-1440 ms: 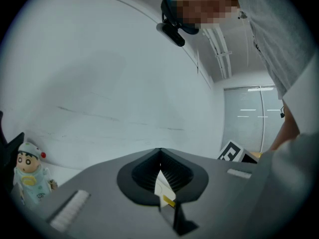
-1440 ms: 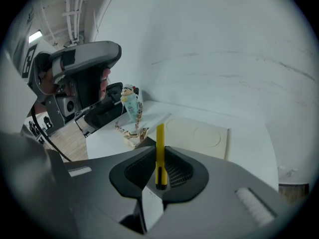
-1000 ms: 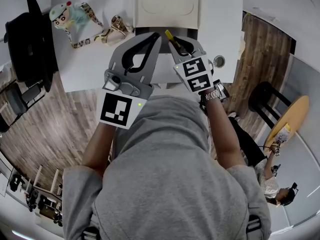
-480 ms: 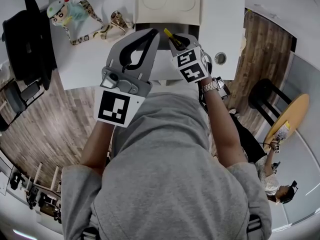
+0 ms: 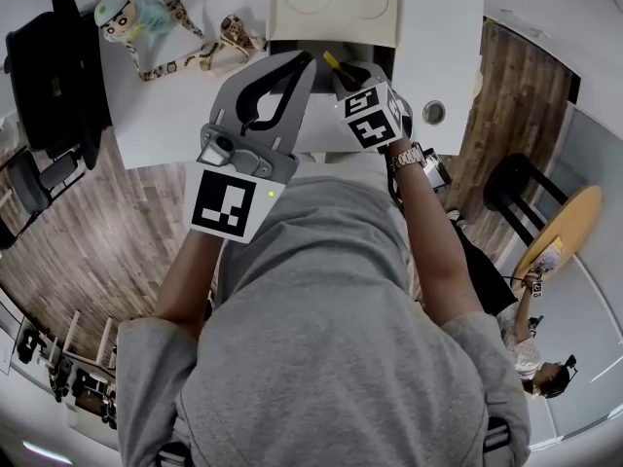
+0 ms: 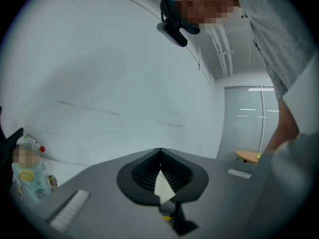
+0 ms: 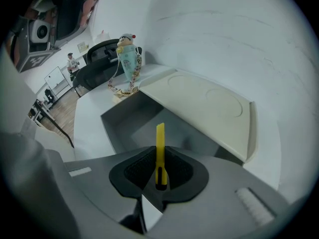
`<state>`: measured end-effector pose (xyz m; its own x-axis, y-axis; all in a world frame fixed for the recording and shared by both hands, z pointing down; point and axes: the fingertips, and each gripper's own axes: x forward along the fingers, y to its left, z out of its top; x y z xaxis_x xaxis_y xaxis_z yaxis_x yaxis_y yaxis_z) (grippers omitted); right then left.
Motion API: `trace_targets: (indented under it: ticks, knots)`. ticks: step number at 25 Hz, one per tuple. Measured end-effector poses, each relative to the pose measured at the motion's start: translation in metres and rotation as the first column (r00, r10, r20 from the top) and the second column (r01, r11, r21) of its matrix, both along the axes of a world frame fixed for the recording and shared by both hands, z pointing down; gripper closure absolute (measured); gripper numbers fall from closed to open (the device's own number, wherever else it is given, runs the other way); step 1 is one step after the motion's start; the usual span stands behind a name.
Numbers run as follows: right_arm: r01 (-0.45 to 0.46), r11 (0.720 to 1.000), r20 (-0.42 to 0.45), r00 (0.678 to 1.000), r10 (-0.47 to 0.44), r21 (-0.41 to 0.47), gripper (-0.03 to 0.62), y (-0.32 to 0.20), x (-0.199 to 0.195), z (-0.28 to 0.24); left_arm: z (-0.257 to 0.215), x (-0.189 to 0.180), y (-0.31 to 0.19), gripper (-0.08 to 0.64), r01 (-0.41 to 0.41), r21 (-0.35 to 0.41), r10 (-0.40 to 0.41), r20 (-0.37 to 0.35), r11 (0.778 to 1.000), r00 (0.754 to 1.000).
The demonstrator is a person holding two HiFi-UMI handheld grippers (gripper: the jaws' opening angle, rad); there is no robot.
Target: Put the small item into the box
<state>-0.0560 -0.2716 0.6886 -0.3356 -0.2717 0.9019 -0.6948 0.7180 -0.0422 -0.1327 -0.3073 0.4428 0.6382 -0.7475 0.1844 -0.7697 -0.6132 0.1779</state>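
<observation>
Both tongs are closed. Our right tongs [image 7: 160, 158] are pinching the yellow item [image 7: 160, 133] by its black lower end, so the strip is sticking straight out past the tips. Our left tongs [image 6: 159, 156] are pressed together on nothing. We are holding the item over the hollow of the open box [image 7: 113, 129], just short of its raised lid [image 7: 209, 101]. The left tongs are hovering just beside the right ones, at the box's near edge, and are tilting up toward the wall. Each cube [image 5: 232, 202] is showing a black-and-white square marker. Our forearms are reaching forward from grey sleeves, with a watch [image 5: 409, 157] on the right wrist. A doll [image 5: 131, 13] is lying on the white worktop [image 5: 165, 105], well left of the box.
</observation>
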Motion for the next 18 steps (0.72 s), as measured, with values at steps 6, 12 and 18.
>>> trace_targets:
  ticks: [6,12,18]
  knots:
    - [0.002,1.0,-0.016,1.0,-0.002,-0.011,0.52,0.0,-0.001,0.005,0.004,0.0,0.0,0.557,-0.004,-0.014,0.004,-0.001,1.0,1.0]
    - [-0.034,0.999,-0.042,0.999,0.033,-0.033,0.52,-0.001,0.003,0.01,0.005,0.0,-0.003,0.557,-0.002,-0.017,0.002,-0.008,1.0,1.0]
    - [-0.076,0.995,-0.068,0.995,0.072,-0.062,0.52,-0.003,0.005,0.014,0.005,-0.002,-0.004,0.557,0.005,-0.019,-0.005,-0.01,1.0,1.0]
